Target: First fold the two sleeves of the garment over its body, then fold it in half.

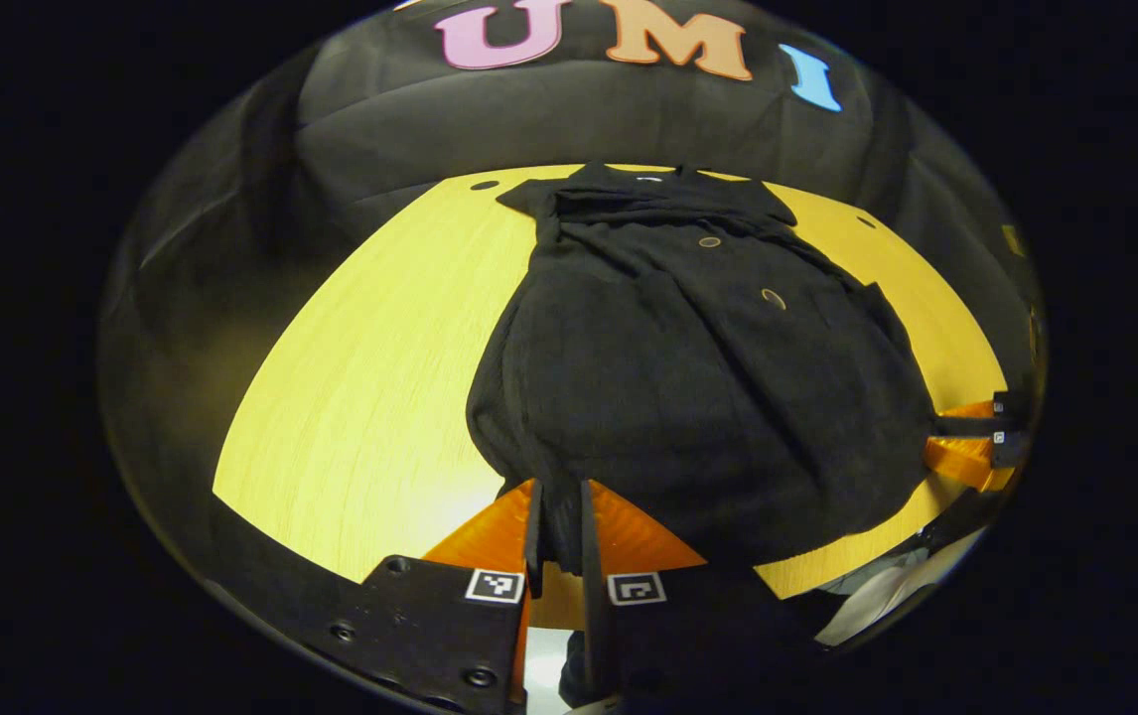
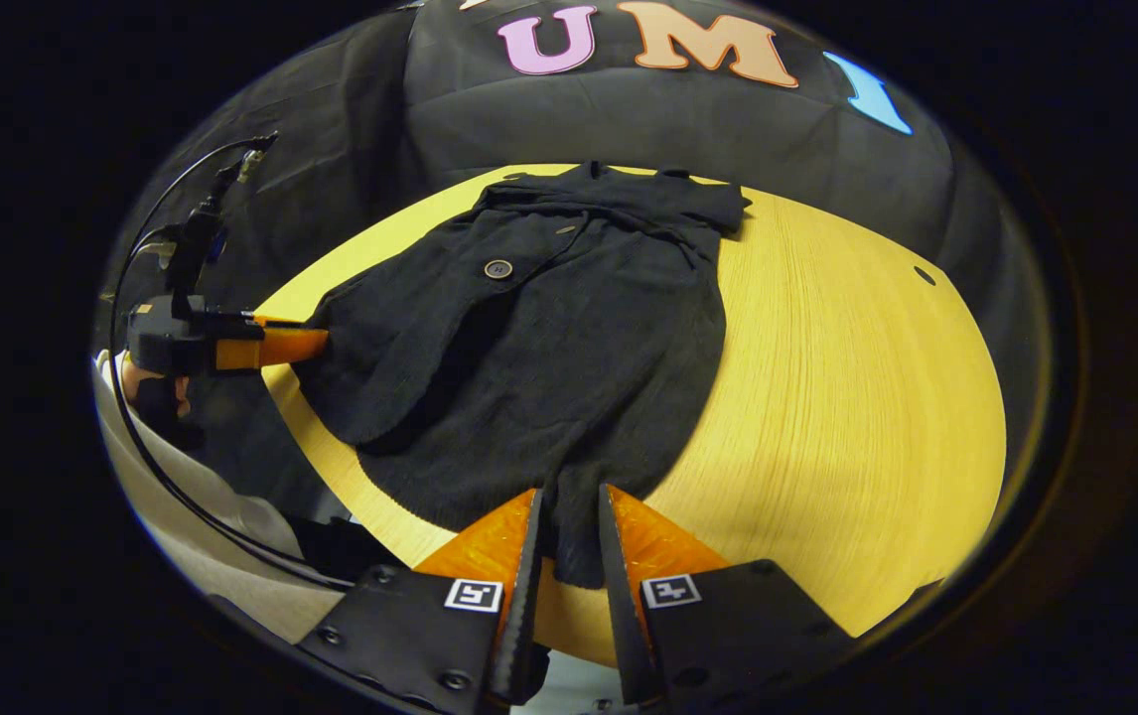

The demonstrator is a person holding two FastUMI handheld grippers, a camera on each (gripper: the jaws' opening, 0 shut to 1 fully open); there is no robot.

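A black buttoned garment (image 1: 688, 377) lies flat on the yellow wooden table (image 1: 360, 377), collar at the far side and both sleeves lying across its body. In the left gripper view my left gripper (image 1: 559, 492) is shut on the near hem, with black cloth pinched between its fingers. My right gripper (image 1: 931, 432) bites the hem at the far right of that view. In the right gripper view the garment (image 2: 549, 348) spreads ahead, and my right gripper (image 2: 571, 497) is shut on the hem's near corner. The left gripper (image 2: 321, 343) holds the hem's other corner at the left.
Bare table (image 2: 847, 397) stretches to the right of the garment in the right gripper view, with a small dark hole (image 2: 924, 275) near its far edge. A hand (image 2: 147, 387) and a black cable (image 2: 132, 427) sit behind the left gripper. The black cloth wall stands behind the table.
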